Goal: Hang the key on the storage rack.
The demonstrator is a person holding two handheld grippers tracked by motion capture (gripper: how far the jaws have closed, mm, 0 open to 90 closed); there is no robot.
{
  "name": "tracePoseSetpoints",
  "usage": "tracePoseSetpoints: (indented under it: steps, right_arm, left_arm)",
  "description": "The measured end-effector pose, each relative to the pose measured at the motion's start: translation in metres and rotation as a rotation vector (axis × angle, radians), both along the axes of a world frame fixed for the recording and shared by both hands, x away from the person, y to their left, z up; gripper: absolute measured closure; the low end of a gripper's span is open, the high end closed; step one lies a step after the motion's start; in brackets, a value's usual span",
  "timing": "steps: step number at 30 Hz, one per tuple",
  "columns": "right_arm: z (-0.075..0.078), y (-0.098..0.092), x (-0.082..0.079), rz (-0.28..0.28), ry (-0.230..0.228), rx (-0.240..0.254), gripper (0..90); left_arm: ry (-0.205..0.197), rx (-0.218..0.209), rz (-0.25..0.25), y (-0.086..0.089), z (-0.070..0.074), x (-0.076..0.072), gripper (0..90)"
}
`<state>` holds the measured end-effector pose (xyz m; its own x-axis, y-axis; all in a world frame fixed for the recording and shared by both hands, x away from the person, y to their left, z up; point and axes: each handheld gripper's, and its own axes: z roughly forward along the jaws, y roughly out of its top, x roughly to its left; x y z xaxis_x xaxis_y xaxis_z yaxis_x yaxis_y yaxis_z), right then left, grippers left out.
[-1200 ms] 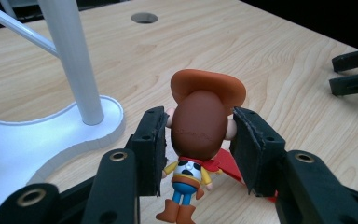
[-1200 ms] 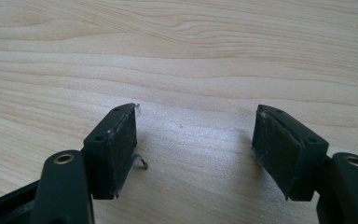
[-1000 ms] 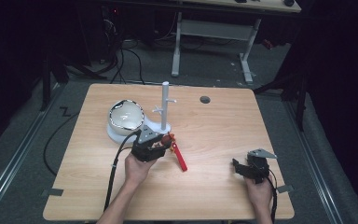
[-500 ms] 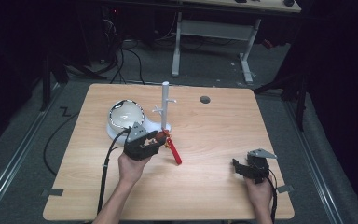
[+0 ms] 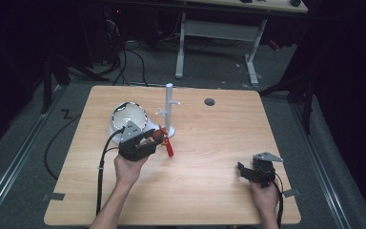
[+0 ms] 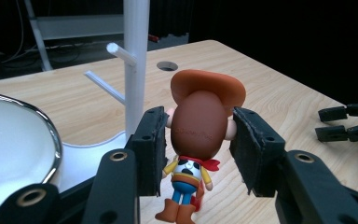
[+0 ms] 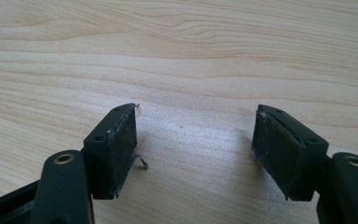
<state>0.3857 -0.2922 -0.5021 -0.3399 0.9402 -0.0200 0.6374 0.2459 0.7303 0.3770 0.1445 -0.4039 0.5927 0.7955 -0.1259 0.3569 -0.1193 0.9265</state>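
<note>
My left gripper (image 5: 158, 138) is shut on a small cowboy figurine (image 6: 200, 126) with a brown hat, yellow shirt and blue legs. Both pads press on the sides of its head and it hangs above the wood. From the high view the figurine (image 5: 158, 135) sits right beside the base of a white peg stand (image 5: 169, 107), with a red strap (image 5: 168, 148) dangling below it. The stand's pole (image 6: 136, 56) rises just behind the figurine. My right gripper (image 5: 245, 172) rests low at the table's front right, its jaws (image 7: 196, 149) open over bare wood.
A white bowl with a shiny rim (image 5: 129, 117) stands left of the peg stand, close to my left gripper, and its rim (image 6: 51, 135) fills that view's left. A round cable hole (image 5: 209, 101) lies behind the stand. The wooden table (image 5: 209, 191) ends near the right hand.
My left hand has carried the figurine left and away from the person, up toward the peg stand's base. The right gripper has stayed where it was.
</note>
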Motion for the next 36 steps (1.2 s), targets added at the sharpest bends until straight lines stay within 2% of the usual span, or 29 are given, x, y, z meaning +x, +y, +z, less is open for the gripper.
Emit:
tracePoseSetpoints:
  steps: [5,13,18,24,36]
  right_arm:
    - [0.0,0.0,0.0,0.0,0.0,0.0,31.2]
    - [0.0,0.0,0.0,0.0,0.0,0.0,31.2]
    - [0.0,0.0,0.0,0.0,0.0,0.0,31.2]
    - [0.0,0.0,0.0,0.0,0.0,0.0,31.2]
    - [0.0,0.0,0.0,0.0,0.0,0.0,31.2]
  left_arm:
    - [-0.013,-0.016,0.009,0.006,0.009,0.002,56.1]
    - [-0.034,-0.016,0.028,0.012,0.022,0.005,56.1]
    - [-0.046,-0.039,0.045,0.019,0.03,0.011,56.1]
    - [-0.042,-0.049,0.06,0.023,0.034,0.017,56.0]
    - [-0.038,-0.037,0.088,0.025,0.041,0.027,56.0]
